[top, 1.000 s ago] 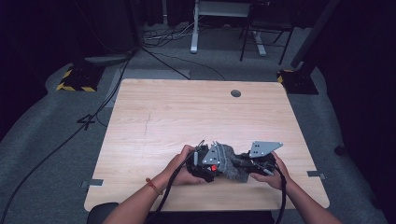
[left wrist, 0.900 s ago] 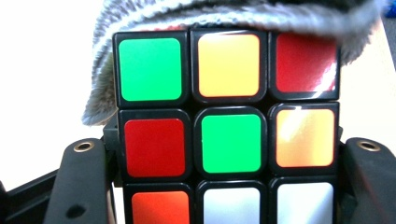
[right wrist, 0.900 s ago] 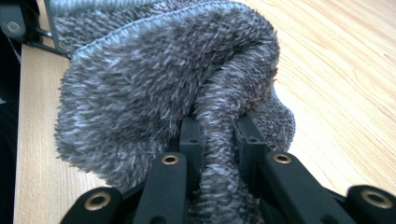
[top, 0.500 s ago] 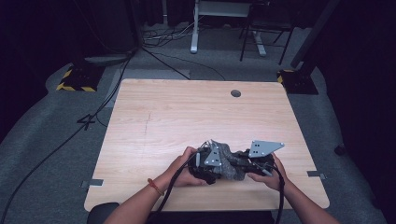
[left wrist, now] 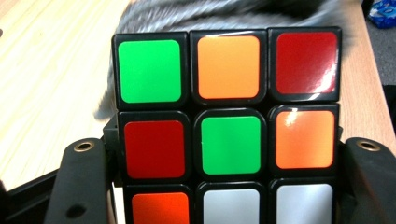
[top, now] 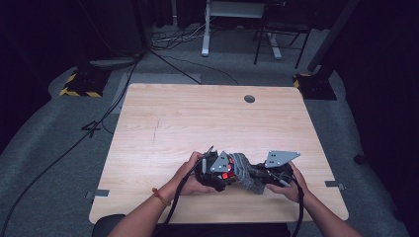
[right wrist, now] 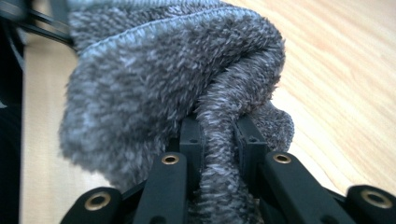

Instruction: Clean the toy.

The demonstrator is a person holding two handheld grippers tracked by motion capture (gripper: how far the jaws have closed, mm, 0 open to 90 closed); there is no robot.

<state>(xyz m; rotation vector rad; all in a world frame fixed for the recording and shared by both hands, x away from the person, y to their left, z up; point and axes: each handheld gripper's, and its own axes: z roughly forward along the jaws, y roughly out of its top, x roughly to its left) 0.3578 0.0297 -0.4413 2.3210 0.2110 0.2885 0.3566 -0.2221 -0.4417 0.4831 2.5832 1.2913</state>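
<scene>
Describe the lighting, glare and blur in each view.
High view: the wooden table is lit, the surroundings dark. Left gripper view: glare on the Rubik's cube stickers, with the grey cloth behind it blurred. Right gripper view: the cloth's nearest fibres look soft, the table behind blurred.

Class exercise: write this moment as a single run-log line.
left gripper: shut on puzzle cube | right gripper: shut on grey cloth | cloth against cube, low over wooden table
</scene>
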